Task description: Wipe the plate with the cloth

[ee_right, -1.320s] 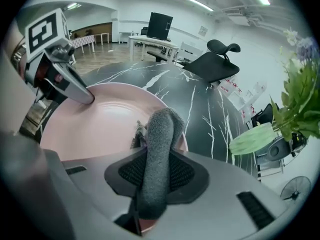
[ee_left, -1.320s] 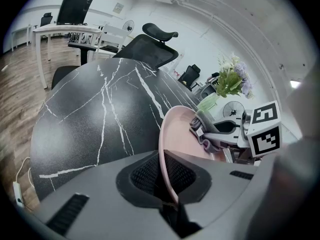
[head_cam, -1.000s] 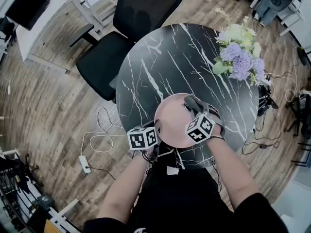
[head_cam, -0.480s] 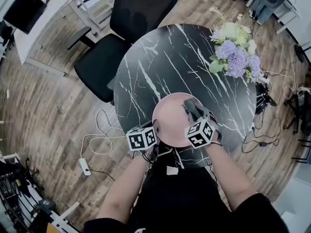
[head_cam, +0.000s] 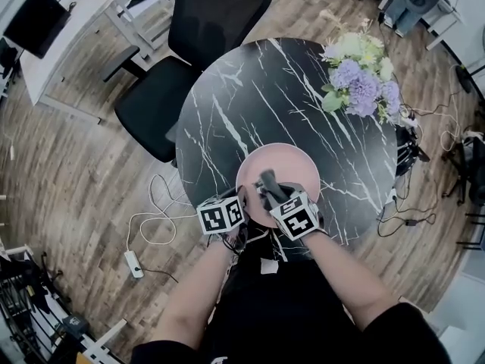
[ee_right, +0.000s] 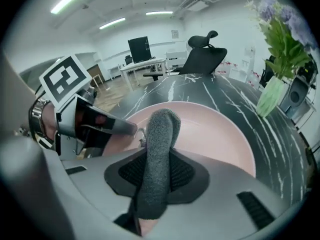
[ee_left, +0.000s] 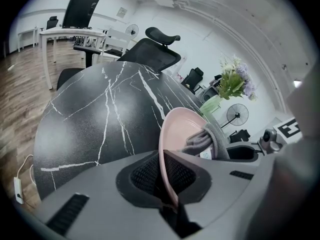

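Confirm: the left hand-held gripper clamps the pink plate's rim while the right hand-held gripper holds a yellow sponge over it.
Wrong in one respect: the right hand-held gripper holds a grey cloth, not a yellow sponge, as the right gripper view shows. The left hand-held gripper does clamp the rim of the pink plate.

We wear a black short-sleeved top, its sleeves loose and ending above the elbow. Our left gripper and right gripper share one build. Each has a smooth pale-grey moulded shell, with black mesh-textured pads set in dark hollows and narrow dark slots cut into the shell further back. Each also carries a white cube printed with bold black square markers: the left cube and the right cube.
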Available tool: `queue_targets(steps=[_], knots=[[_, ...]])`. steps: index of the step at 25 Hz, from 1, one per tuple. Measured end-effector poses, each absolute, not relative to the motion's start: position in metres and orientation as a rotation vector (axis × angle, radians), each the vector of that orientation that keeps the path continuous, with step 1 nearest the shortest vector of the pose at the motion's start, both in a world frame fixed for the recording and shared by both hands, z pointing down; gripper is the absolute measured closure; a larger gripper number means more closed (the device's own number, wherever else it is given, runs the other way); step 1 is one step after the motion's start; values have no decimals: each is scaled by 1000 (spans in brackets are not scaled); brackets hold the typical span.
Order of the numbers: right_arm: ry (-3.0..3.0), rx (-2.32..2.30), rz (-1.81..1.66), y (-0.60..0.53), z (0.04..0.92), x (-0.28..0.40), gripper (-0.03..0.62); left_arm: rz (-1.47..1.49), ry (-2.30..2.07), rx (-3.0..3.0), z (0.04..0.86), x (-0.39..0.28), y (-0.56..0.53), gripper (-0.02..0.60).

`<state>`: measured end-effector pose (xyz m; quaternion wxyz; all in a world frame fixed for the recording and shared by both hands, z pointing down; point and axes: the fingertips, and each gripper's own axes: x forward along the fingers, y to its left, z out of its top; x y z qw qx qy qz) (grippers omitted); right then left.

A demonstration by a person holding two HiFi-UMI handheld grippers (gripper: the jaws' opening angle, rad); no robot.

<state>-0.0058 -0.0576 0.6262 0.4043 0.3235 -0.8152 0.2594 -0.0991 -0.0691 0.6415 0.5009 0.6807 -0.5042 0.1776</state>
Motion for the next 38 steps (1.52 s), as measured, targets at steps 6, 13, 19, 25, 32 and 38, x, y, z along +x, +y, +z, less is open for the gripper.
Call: queue_targets(steps=[6, 13, 19, 25, 32, 38], knots=[[-2121, 693, 750, -38, 632, -41, 484, 423, -1239, 1635, 641, -101, -70, 543], [-2077, 610, 690, -32, 639, -39, 484, 408, -1204, 1650, 644, -95, -68, 543], [-2020, 628, 544, -43, 636, -12, 482, 426, -1216, 1645, 642, -99, -68, 543], [-1947, 734, 448, -68, 637, 33, 482, 411, -1196, 1655, 643, -96, -69, 543], [-1799, 753, 140, -96, 640, 75, 484, 418, -1202, 1656, 644, -96, -69, 543], [-1754, 758, 17, -111, 638, 82, 482, 441, -1218, 1663, 640, -99, -70, 543]])
